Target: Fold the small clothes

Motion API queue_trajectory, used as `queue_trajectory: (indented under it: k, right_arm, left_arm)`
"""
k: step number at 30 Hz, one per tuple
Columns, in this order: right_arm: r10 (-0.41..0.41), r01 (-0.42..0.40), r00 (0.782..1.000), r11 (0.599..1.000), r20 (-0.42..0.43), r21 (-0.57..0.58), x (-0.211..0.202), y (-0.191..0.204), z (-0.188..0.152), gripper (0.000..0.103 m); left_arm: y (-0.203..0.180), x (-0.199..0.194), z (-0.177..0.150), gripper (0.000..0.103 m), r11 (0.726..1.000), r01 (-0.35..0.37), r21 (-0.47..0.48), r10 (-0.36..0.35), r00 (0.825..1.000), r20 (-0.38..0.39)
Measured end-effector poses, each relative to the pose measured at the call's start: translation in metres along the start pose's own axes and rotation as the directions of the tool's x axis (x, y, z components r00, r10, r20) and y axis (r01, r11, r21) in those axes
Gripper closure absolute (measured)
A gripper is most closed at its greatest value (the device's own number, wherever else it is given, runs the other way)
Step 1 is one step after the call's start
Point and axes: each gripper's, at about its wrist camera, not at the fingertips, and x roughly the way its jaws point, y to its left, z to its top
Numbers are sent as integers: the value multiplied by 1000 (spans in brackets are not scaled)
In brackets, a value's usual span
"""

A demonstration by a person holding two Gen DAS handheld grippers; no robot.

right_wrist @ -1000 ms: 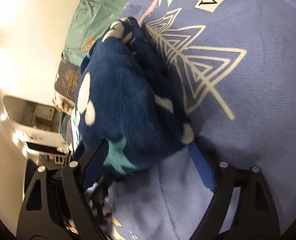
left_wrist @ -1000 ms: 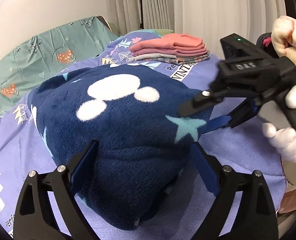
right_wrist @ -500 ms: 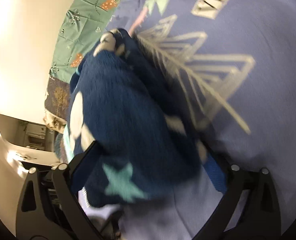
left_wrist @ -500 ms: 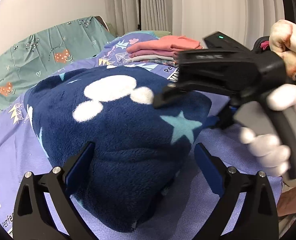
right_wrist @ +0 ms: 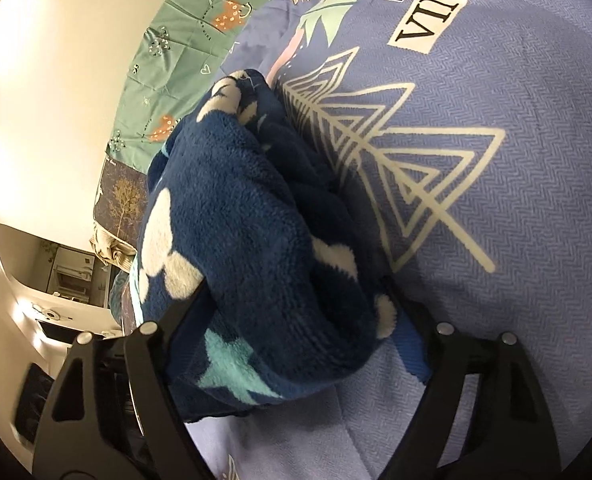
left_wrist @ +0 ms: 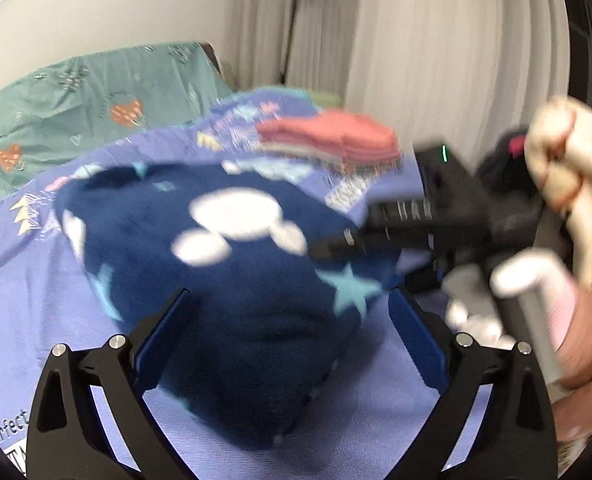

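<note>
A navy fleece garment (left_wrist: 256, 280) with white mouse-head shapes and teal stars lies bunched in a thick mound on the lilac bedspread (left_wrist: 36, 300). In the right wrist view the same fleece (right_wrist: 256, 240) shows folded layers, its edge resting on the white tree print of the bedspread (right_wrist: 515, 160).

The left gripper (left_wrist: 292, 328) has its jaws spread wide, one finger on each side of the near end of the mound, not pinching it. The right gripper (right_wrist: 296, 332) also stands apart at the jaws, with a corner of the fleece bulging between its fingers; whether the pads press the cloth cannot be told. In the left wrist view, which is blurred, the right gripper (left_wrist: 335, 248) reaches in from the right at the mound's edge, held by a hand (left_wrist: 535, 292).

Beyond the fleece, a stack of folded pink clothes (left_wrist: 331, 140) sits on the bedspread. A green patterned sheet (left_wrist: 76, 112) lies to the left, and pale curtains (left_wrist: 415, 40) hang behind.
</note>
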Motion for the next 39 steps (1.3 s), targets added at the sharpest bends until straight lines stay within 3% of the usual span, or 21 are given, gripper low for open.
queue_trajectory:
  k: [6, 9, 11, 14, 17, 18, 19, 20, 23, 27, 32, 36, 39]
  right_arm:
    - [29, -29, 999, 999, -33, 20, -3, -2, -6, 12]
    - [41, -40, 999, 999, -26, 24, -1, 0, -5, 5]
    - [28, -28, 999, 999, -22, 16, 3, 4, -5, 2]
    - [-2, 2, 1000, 1000, -6, -11, 9, 11, -2, 2]
    - [-9, 9, 1000, 1000, 12, -15, 10, 14, -1, 3]
    - [-8, 8, 1000, 1000, 17, -23, 8, 15, -1, 4]
    - [-3, 4, 1000, 999, 22, -36, 8, 17, -1, 14]
    - [11, -9, 999, 998, 30, -66, 6, 20, -1, 26]
    - [10, -1, 998, 987, 59, -159, -4, 34, 4, 46]
    - [-5, 46, 992, 942, 125, -332, -17, 71, 16, 51]
    - [32, 39, 990, 874, 139, -484, -7, 124, 56, 53]
    - [85, -14, 992, 803, 92, -596, 37, 189, 106, 53]
    - [104, -43, 993, 764, 56, -643, 84, 238, 139, 53]
  left_arm:
    - [81, 12, 23, 5, 976, -116, -183, 115, 993, -17]
    - [136, 36, 34, 5, 920, -179, -349, 173, 984, -49]
    - [171, 57, 40, 5, 883, -143, -447, 134, 990, -51]
    - [207, 91, 44, 5, 842, -155, -517, 124, 988, -94]
    - [243, 130, 38, 7, 790, -99, -605, 17, 990, -140]
    - [254, 143, 32, 19, 758, -35, -651, -62, 990, -127]
    - [260, 150, 28, 25, 727, 9, -686, -114, 988, -108]
    - [262, 152, 28, 28, 725, 23, -688, -125, 987, -99]
    - [250, 145, 43, 42, 795, 19, -606, -97, 991, -97]
    - [244, 111, 74, 46, 833, 39, -551, -67, 997, -29]
    - [257, 53, 124, 46, 885, -32, -464, 67, 996, 59]
    - [291, 11, 158, 45, 883, -167, -438, 231, 968, 96]
    - [333, -2, 172, 44, 846, -260, -465, 329, 942, 71]
